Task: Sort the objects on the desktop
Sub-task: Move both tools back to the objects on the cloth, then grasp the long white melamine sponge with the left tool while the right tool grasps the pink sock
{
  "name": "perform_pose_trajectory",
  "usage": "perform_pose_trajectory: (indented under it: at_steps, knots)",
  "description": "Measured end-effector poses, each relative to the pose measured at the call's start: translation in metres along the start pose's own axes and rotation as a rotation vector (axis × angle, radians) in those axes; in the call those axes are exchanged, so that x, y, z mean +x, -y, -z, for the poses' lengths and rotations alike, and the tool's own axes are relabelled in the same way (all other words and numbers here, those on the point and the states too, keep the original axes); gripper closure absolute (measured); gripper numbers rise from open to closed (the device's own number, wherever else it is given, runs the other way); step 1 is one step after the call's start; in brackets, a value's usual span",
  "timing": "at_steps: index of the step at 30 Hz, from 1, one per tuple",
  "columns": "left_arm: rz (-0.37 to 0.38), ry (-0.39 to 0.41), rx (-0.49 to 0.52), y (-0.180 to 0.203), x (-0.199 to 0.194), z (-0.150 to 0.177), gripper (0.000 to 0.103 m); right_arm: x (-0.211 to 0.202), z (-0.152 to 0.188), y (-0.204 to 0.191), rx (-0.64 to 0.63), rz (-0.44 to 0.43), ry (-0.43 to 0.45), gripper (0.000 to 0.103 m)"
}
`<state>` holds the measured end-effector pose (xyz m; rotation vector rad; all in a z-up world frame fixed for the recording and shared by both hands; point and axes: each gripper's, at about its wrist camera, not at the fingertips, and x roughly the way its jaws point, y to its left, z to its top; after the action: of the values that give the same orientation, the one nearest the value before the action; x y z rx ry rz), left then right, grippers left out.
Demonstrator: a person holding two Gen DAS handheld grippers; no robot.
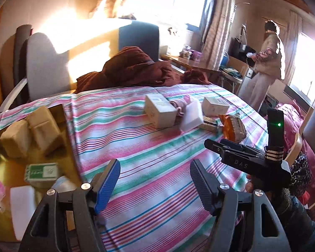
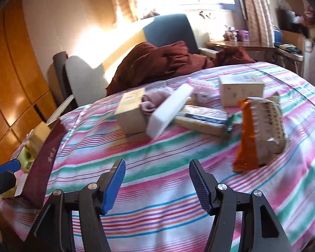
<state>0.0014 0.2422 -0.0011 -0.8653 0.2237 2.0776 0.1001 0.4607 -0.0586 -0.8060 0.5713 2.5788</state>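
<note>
Both tools are empty right now; the left gripper [image 1: 154,181] has its jaws wide apart over the striped cloth [image 1: 149,151], and the right gripper [image 2: 157,183] has its jaws wide apart too, with nothing between them.

The things to sort lie in a pile further up the cloth; the orange packet [image 2: 260,134] is nearest to the right gripper, and it stands up on its edge, so a bump could tip it flat. Behind it a long flat packet [image 2: 201,117] lies under the corner of a white block [image 2: 168,111]; the block leans on a small tan box [image 2: 130,113], so I think pulling one could make the others slide or fall. A soft pink cloth [image 2: 155,100] is tucked in there too, and it could snag and drag along. A white box [image 2: 240,90] sits further back, near the pile. The pictures are a bit blurry, so a grab could miss.

On the left is a gold-lined box [image 1: 58,113], open at the top; in it are brown paper parcels [image 1: 31,132], a green and white carton [image 1: 42,171] and a white block [image 1: 23,208]. Dropping more on top might push things over its low wall.

Far back, a person [image 1: 268,63] stands by a window.
</note>
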Motion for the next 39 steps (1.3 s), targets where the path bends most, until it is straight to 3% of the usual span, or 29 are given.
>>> perform_pose_trajectory:
  at_steps: [10, 21, 23, 27, 29, 33, 39]
  knots:
    - [0.054, -0.069, 0.171, 0.072, 0.085, -0.044, 0.033, -0.036, -0.006, 0.078, 0.107, 0.136, 0.101, 0.038]
    - [-0.025, -0.126, 0.247, 0.099, 0.16, -0.069, 0.033, -0.03, -0.004, 0.098, 0.144, 0.115, 0.11, 0.035]
    - [-0.046, -0.125, 0.253, 0.1, 0.168, -0.07, 0.038, -0.027, -0.003, 0.101, 0.152, 0.115, 0.105, 0.035]
    - [-0.054, -0.153, 0.258, 0.101, 0.187, -0.072, 0.064, -0.024, -0.004, 0.106, 0.167, 0.114, 0.105, 0.034]
    - [-0.062, -0.174, 0.251, 0.099, 0.198, -0.072, 0.071, -0.023, -0.004, 0.107, 0.167, 0.114, 0.107, 0.033]
    - [-0.034, -0.157, 0.199, 0.089, 0.195, -0.072, 0.074, -0.023, -0.005, 0.106, 0.152, 0.127, 0.113, 0.033]
    - [0.014, -0.107, 0.115, 0.072, 0.156, -0.056, 0.075, -0.02, -0.006, 0.099, 0.136, 0.129, 0.097, 0.033]
